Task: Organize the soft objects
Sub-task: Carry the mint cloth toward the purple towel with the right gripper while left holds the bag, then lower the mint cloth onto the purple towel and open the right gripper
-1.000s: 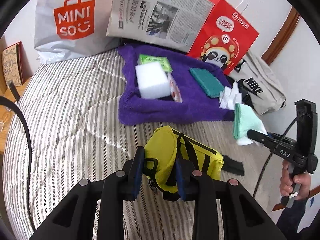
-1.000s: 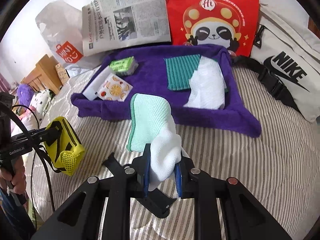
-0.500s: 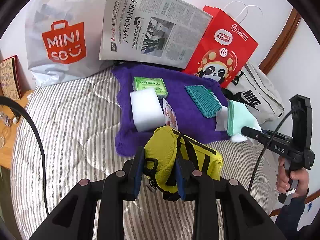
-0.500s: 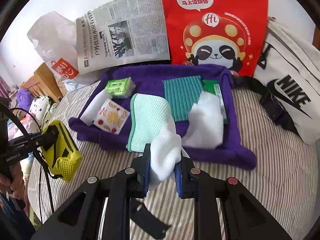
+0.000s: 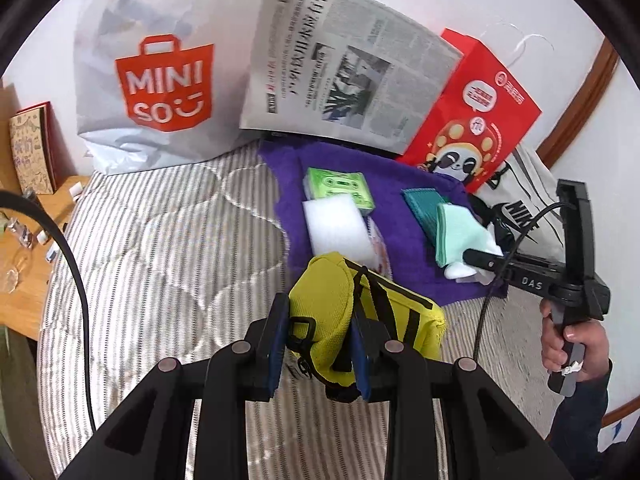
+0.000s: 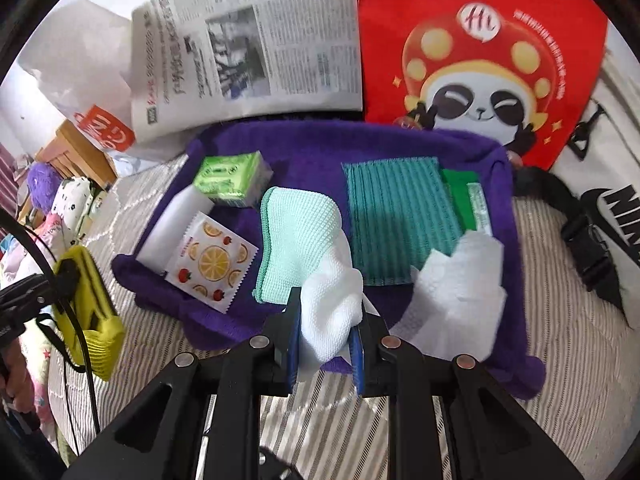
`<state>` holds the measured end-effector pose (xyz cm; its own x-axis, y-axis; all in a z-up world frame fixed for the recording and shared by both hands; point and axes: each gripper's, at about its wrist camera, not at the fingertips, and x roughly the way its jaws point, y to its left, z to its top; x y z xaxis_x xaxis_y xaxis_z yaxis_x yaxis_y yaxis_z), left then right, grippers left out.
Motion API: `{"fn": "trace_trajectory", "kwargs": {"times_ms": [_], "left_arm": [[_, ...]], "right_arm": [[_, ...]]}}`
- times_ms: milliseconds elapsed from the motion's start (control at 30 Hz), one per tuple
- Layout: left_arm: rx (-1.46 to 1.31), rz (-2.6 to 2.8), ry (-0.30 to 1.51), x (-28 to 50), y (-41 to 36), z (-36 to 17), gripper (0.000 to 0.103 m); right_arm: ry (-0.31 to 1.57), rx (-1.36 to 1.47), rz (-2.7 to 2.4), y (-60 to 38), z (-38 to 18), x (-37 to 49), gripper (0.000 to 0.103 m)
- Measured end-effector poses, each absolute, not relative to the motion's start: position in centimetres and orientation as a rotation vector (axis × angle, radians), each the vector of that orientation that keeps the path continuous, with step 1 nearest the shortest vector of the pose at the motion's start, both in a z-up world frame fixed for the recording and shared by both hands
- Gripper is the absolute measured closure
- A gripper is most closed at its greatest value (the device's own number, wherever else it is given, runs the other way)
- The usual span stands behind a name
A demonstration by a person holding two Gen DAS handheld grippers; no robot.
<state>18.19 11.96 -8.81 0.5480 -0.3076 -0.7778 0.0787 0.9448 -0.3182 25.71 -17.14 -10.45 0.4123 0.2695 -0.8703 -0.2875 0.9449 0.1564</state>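
Purple towel looms nearer; mint cloth pinched between right tongs.

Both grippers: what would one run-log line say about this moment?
left gripper: shut on yellow mesh pouch | right gripper: shut on mint-and-white knit cloth | cloth hangs over purple towel

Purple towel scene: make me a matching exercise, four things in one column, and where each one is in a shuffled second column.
Things:
1. yellow mesh pouch
2. mint and white knit cloth
3. green tissue pack
4. red panda paper bag

Places:
A. lying on the purple towel
B. clamped in the right claw
C. standing behind the towel
D. clamped in the left claw

Pairs: 1-D, 2-B, 3-A, 4-C
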Motion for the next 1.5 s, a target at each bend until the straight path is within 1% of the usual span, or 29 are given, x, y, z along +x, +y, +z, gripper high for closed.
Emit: {"fn": "trace_trajectory", "kwargs": {"times_ms": [300, 567, 633, 700, 767, 833, 867, 1167, 1500], "left_arm": [[-0.273, -0.231, 0.982, 18.7, 12.9, -10.0, 0.076], [-0.289, -0.236, 0.988, 19.1, 13.2, -10.6, 0.076], [-0.289, -0.24, 0.992, 19.1, 13.1, -10.7, 0.076], [-0.285, -0.24, 0.997, 19.1, 12.8, -10.7, 0.076], [-0.279, -0.24, 0.996, 19.1, 12.7, -10.6, 0.076], [-0.278, -0.246, 0.996, 19.1, 12.7, -10.5, 0.076], [-0.277, -0.245, 0.996, 19.0, 12.6, -10.5, 0.076], [-0.261, -0.248, 0.994, 19.3, 11.9, -10.0, 0.076], [-0.243, -0.286, 0.987, 21.1, 9.5, -8.6, 0.076]], "right_arm": [[1.175, -0.037, 0.328, -16.0, -13.6, 27.6, 0.082], [1.192, -0.069, 0.313, -15.7, -14.7, 28.5, 0.079], [1.192, -0.061, 0.324, -16.0, -14.8, 28.4, 0.074], [1.194, -0.035, 0.335, -16.4, -14.9, 28.3, 0.07], [1.188, -0.018, 0.343, -16.9, -14.9, 28.3, 0.064], [1.191, -0.013, 0.342, -17.1, -15.0, 28.2, 0.053], [1.19, -0.01, 0.338, -17.3, -14.9, 28.1, 0.052], [1.162, 0.001, 0.329, -18.3, -13.5, 26.9, 0.051], [1.072, -0.023, 0.301, -20.5, -9.9, 25.2, 0.051]]}}
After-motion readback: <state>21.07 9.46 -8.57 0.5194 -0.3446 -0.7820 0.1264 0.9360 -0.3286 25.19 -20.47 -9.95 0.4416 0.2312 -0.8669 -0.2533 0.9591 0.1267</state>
